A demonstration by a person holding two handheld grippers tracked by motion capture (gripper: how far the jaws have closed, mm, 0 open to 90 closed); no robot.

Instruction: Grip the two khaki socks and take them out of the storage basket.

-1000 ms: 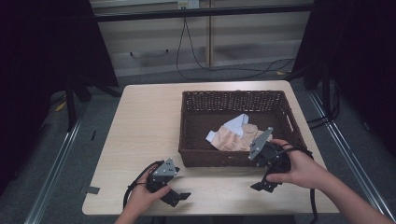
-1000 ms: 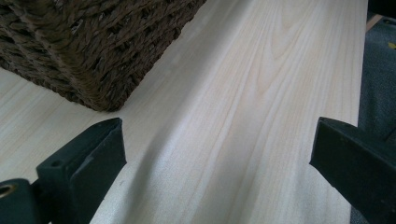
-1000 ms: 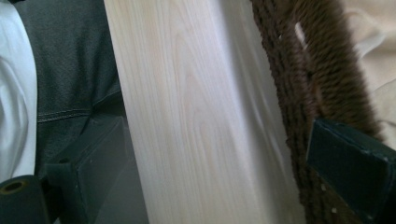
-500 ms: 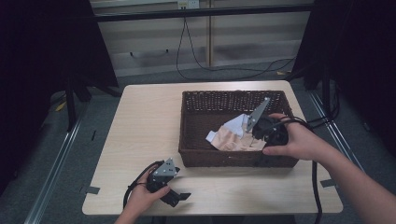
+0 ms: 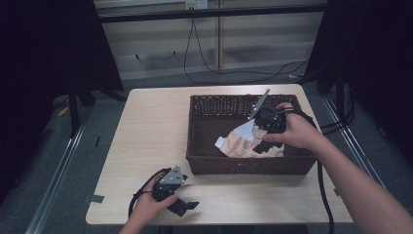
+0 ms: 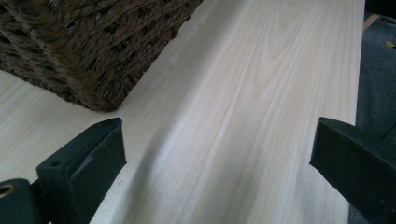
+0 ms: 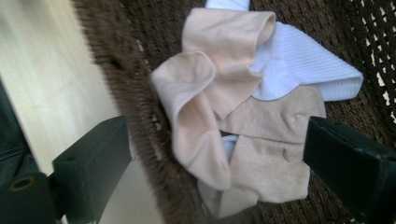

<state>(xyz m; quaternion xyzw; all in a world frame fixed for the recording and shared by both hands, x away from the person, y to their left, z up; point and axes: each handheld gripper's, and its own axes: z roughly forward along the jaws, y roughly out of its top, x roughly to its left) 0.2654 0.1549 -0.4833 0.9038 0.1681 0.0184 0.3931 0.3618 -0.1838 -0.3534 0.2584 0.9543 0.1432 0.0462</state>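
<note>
Since the earlier frames the right gripper (image 5: 263,141) has gone from the basket's near rim at 5 o'clock of the table to a spot inside the basket (image 5: 204,161), over the socks (image 5: 246,144); its jaws have just been closing a little, with nothing clamped between them. Left gripper (image 5: 181,204) is unmoved.

High view: basket sits on the right half of the table (image 5: 146,131). Socks lie in a heap on its floor, toward the 6 o'clock wall, right of centre. Right hand (image 5: 292,131) holds its gripper above the heap, jaws pointing down toward 7 o'clock, grey plate sticking up toward 12. Left hand (image 5: 148,207) rests its gripper on the table at 7 o'clock, just off the basket's near-left corner, jaws pointing toward 4 o'clock.

Left gripper view: jaws spread wide, released, only bare table between them. Basket corner (image 6: 93,51) at 11 o'clock, apart from the jaws.

Right gripper view: jaws wide apart, released, pads clear of the cloth. Between and beyond them the socks: beige ones (image 7: 219,102) folded over each other, a white ribbed one (image 7: 308,70) at 1 o'clock partly under the beige. Basket wall (image 7: 121,74) runs down the left; table (image 7: 51,84) at 9 o'clock.
</note>
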